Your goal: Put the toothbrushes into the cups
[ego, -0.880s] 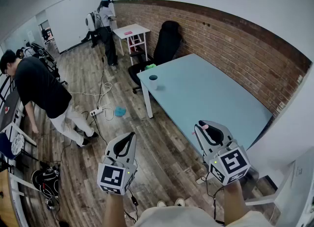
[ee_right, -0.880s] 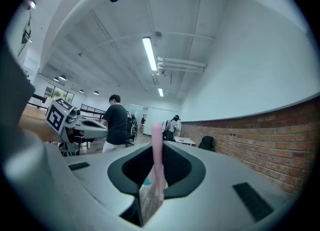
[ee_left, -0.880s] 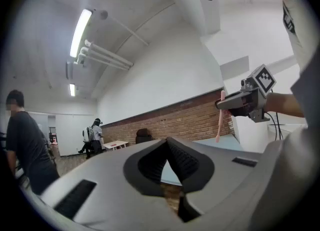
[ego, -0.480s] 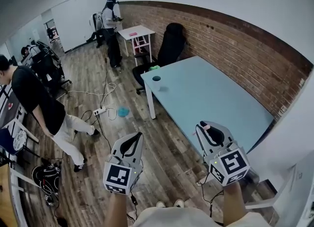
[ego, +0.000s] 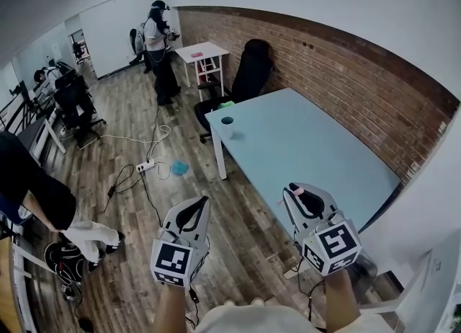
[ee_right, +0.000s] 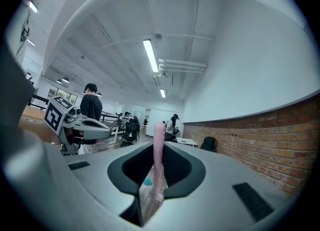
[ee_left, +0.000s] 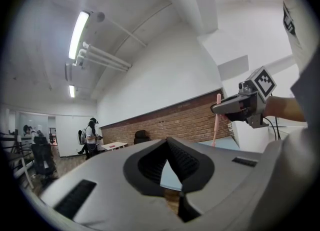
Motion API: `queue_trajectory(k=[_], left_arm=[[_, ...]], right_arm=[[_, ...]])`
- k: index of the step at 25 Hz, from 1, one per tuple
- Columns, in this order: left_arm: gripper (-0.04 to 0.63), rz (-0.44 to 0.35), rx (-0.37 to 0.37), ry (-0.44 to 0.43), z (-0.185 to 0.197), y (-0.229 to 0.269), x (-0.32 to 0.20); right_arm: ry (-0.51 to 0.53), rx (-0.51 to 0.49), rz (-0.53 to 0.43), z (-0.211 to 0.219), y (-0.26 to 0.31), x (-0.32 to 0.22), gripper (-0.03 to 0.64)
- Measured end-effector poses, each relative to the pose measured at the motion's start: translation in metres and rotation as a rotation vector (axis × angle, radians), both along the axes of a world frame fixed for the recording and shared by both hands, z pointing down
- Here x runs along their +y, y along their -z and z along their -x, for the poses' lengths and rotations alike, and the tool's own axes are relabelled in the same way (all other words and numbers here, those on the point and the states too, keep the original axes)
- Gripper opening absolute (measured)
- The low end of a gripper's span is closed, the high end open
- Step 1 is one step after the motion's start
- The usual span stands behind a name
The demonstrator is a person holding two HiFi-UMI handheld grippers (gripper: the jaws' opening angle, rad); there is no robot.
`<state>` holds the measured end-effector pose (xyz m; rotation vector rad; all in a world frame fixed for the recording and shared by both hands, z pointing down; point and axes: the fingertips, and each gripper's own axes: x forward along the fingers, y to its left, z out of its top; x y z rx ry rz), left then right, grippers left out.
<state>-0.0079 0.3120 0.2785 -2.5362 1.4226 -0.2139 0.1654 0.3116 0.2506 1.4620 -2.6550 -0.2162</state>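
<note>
My right gripper (ego: 297,194) is shut on a pink toothbrush (ee_right: 158,157), which stands upright between its jaws. The toothbrush's pink tip (ego: 296,190) shows just over the near edge of the light blue table (ego: 317,144). A white cup (ego: 226,127) with a dark inside stands alone at the table's far left corner, well away from both grippers. Over the wooden floor, left of the table, my left gripper (ego: 192,207) is held with its jaw tips together and nothing between them. In the left gripper view, the right gripper (ee_left: 226,107) and the toothbrush (ee_left: 217,120) show at the right.
A black office chair (ego: 248,72) stands behind the table by the brick wall (ego: 346,72). Further back are a small white table (ego: 202,52) and a standing person (ego: 157,43). Cables and a power strip (ego: 145,166) lie on the floor near a blue object (ego: 179,169). Another person (ego: 36,194) is at the left edge.
The person in black has walked toward the lower left edge of the head view. My left gripper has shifted slightly right. The right gripper still holds the toothbrush in about the same place.
</note>
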Motion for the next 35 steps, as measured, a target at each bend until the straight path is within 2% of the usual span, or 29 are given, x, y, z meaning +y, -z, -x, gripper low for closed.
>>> queue_trajectory(k=[10, 21, 27, 35], left_arm=[[0.014, 0.011, -0.014, 0.041, -0.028, -0.008, -0.001], [0.012, 0.024, -0.008, 0.077, -0.026, -0.012, -0.022], [0.012, 0.013, 0.002, 0.087, -0.024, -0.016, -0.067], [0.012, 0.002, 0.01, 0.104, 0.004, -0.017, -0.143]], right_arm=[[0.039, -0.021, 0.02, -0.026, -0.012, -0.009, 0.064], [0.061, -0.028, 0.029, -0.024, -0.012, -0.033, 0.064], [0.072, -0.019, 0.018, -0.021, -0.014, -0.076, 0.064], [0.059, -0.012, 0.006, 0.0, -0.013, -0.146, 0.064]])
